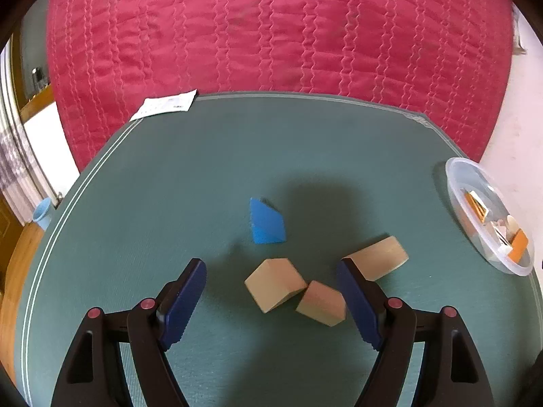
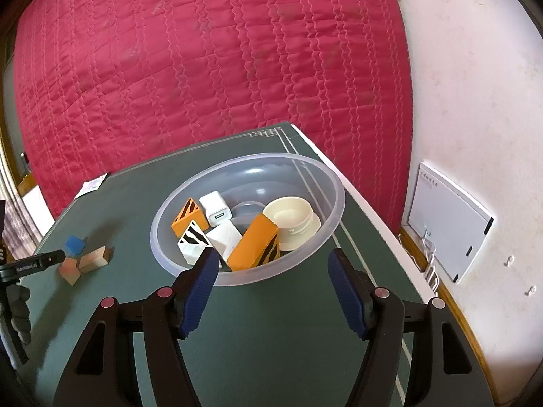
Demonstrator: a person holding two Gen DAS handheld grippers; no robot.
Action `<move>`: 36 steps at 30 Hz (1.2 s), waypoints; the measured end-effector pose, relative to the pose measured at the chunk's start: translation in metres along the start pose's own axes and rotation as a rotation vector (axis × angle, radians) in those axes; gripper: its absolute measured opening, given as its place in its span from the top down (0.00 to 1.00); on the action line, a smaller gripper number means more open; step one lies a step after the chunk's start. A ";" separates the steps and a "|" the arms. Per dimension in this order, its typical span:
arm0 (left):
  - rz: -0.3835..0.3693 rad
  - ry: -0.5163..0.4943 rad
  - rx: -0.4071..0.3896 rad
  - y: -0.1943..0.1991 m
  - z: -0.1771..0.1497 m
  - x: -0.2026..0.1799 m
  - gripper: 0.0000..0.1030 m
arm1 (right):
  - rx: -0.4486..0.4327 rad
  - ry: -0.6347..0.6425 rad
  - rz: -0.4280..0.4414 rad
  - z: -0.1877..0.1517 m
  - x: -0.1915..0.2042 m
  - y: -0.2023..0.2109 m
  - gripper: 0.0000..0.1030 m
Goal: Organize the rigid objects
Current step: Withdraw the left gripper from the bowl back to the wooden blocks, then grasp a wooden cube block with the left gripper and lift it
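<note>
Green mat (image 1: 169, 186) carries two wooden cubes (image 1: 274, 284) directly between the spread, empty left gripper (image 1: 271, 296) pads; right gripper (image 2: 271, 291), also spread, waits near the bowl (image 2: 163, 247)

My left claw (image 1: 271, 273) tilts steeply downward, its two blue-padded fingers (image 1: 185, 302) spread wide with nothing pressed between the pads. My right claw (image 2: 271, 263) slopes down more gently, jaws parted too and gripping nothing. In the right wrist view I see the left claw's black body (image 2: 32, 261) reaching in from the left edge, with my dark-gloved hand (image 2: 18, 308) wrapped around its handle below.
</note>
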State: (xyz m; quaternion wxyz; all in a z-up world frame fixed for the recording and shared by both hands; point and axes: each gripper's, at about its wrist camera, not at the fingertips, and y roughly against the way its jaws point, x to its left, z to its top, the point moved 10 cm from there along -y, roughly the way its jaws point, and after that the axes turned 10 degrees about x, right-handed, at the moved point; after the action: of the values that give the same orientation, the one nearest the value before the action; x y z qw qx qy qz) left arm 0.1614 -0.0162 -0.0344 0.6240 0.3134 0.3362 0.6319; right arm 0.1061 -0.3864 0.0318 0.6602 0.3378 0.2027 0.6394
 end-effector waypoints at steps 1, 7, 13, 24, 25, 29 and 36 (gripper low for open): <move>0.003 0.003 0.005 -0.001 -0.001 0.002 0.20 | 0.000 0.000 0.000 0.000 0.000 0.000 0.34; 0.024 0.014 0.026 -0.005 -0.007 0.013 0.20 | 0.000 0.000 -0.001 -0.001 0.000 0.000 0.34; 0.040 0.002 0.026 -0.003 -0.011 0.015 0.17 | 0.000 0.000 -0.001 0.000 0.000 0.000 0.34; 0.069 -0.043 0.049 0.000 -0.024 0.020 0.16 | 0.001 0.004 0.000 -0.002 0.003 0.000 0.34; 0.070 -0.050 0.057 0.000 -0.028 0.019 0.16 | 0.001 0.005 0.000 -0.002 0.003 0.000 0.34; 0.070 -0.068 0.078 -0.002 -0.041 0.016 0.16 | 0.001 0.004 0.000 -0.002 0.003 0.000 0.34; 0.017 -0.091 0.065 0.005 -0.047 0.002 0.16 | 0.002 0.005 0.000 -0.002 0.003 0.000 0.34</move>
State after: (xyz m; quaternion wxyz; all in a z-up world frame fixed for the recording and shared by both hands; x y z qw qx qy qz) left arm 0.1201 -0.0161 -0.0578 0.6227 0.3647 0.3250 0.6113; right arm 0.1053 -0.3833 0.0307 0.6594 0.3369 0.2051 0.6400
